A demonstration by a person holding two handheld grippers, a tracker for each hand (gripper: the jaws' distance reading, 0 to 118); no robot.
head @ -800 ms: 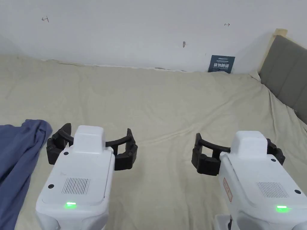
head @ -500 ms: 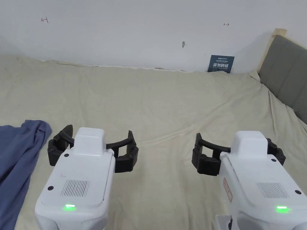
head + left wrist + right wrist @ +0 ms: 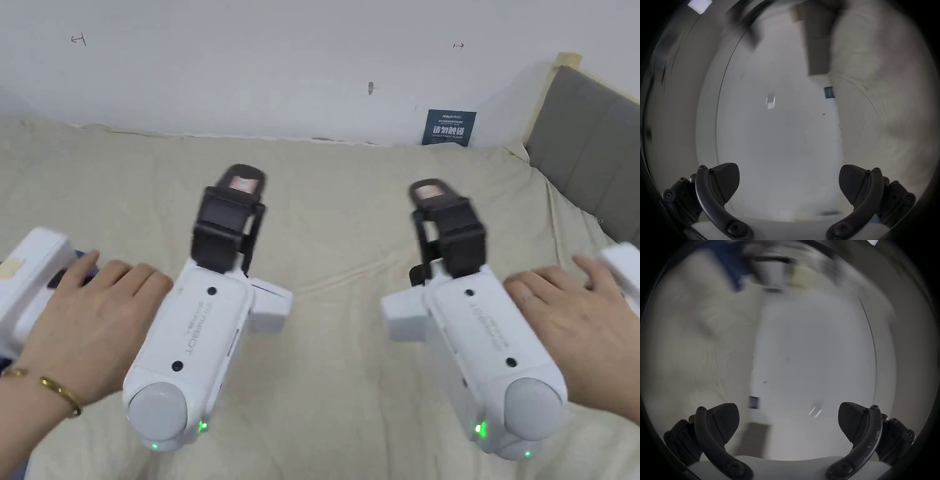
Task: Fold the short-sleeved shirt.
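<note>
My left gripper and right gripper are held side by side above the beige bed sheet. Both are rolled onto their sides and point toward the white wall. In the left gripper view the left gripper has its jaws wide apart with nothing between them. The right gripper stands the same way in its own view. The blue short-sleeved shirt shows as a blurred dark-blue patch on the sheet, far from both grippers. In the head view the person's left hand covers most of the spot where it lies.
A grey padded headboard bounds the bed on the right. The white wall runs along the far edge, with a small blue sign at its foot. The person's right hand grips the right handle.
Both grippers have rolled onto their sides and tilted up toward the wall, so the hands now show. The head camera has shifted slightly. The jaws have stayed apart.
</note>
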